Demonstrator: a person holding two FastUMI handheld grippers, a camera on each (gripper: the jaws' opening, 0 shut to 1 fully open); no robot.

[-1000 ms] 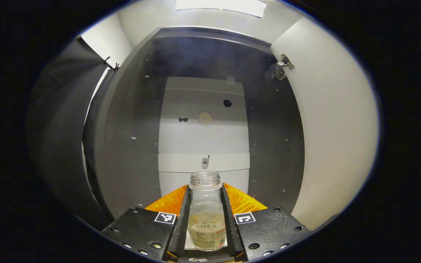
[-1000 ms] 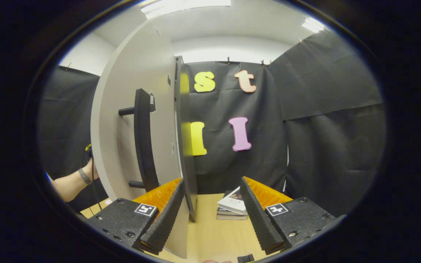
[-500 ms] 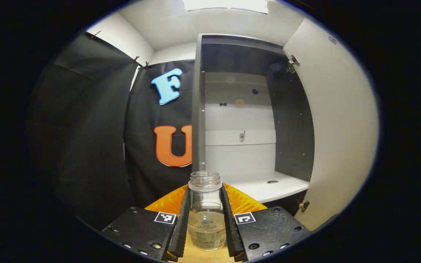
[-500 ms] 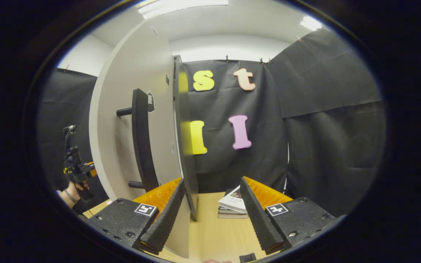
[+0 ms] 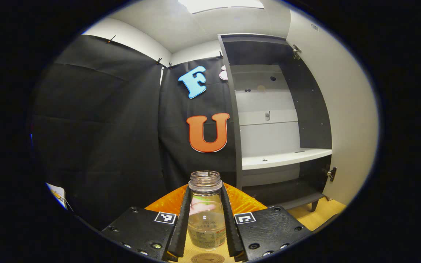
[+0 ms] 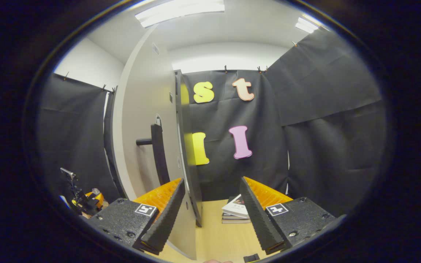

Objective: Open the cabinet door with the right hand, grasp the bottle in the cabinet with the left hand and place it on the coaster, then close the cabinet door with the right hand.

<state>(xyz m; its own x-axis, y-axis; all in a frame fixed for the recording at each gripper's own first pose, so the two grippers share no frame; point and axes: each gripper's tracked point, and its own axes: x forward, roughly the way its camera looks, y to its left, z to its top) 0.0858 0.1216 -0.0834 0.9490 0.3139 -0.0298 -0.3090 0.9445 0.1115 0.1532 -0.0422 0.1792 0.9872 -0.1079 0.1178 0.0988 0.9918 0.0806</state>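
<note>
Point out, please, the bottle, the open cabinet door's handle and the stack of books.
bottle [image 5: 205,204]: left gripper view, glass body.
handle [image 6: 159,153]: right gripper view, vertical bar.
stack of books [image 6: 235,212]: right gripper view, top cover.

A small stack of books [image 6: 236,212] with a pale cover on top is seen lying on the light wooden tabletop [image 6: 214,237] in the right gripper view, close to the black cloth wall [image 6: 323,128]. The cloth is held up by small clips [image 6: 226,68] along its upper edge. Long ceiling light panels [image 6: 179,8] are seen overhead. In the left gripper view, a white card corner [image 5: 57,193] is glimpsed low at the left edge, too small to be identified.
</note>
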